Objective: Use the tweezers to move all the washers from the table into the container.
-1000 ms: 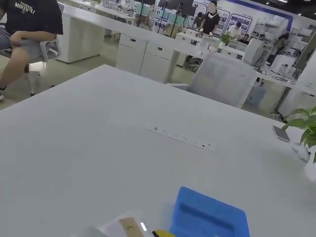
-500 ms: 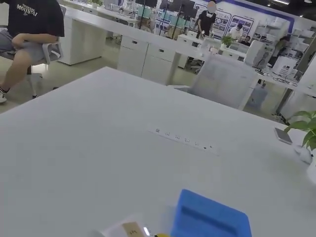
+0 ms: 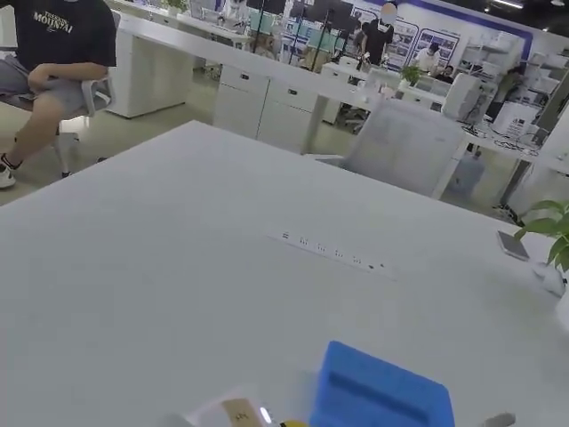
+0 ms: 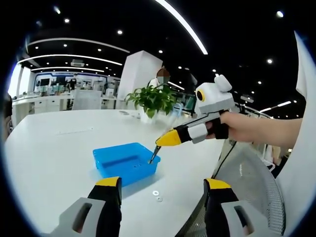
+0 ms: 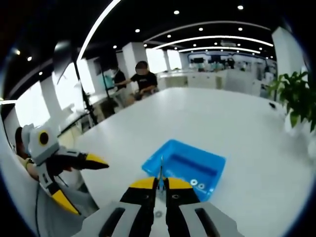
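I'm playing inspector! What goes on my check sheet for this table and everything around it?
Surface: white table, with a socket strip.
Job's things: blue container with washers inside; two loose washers on the table beside it; tweezers.
Clutter: phone, card.
Grippers: left gripper, jaws open, holding nothing; right gripper, jaws shut on the tweezers, tips at the container.
Cables: thin cable below the right gripper.
Surroundings: plant, chair, seated person.

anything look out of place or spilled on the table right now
Nothing spilled or damaged. Two small metal washers lie on the white table just outside the blue plastic container, simply not yet moved. The right tool holds the thin metal tweezers over it.
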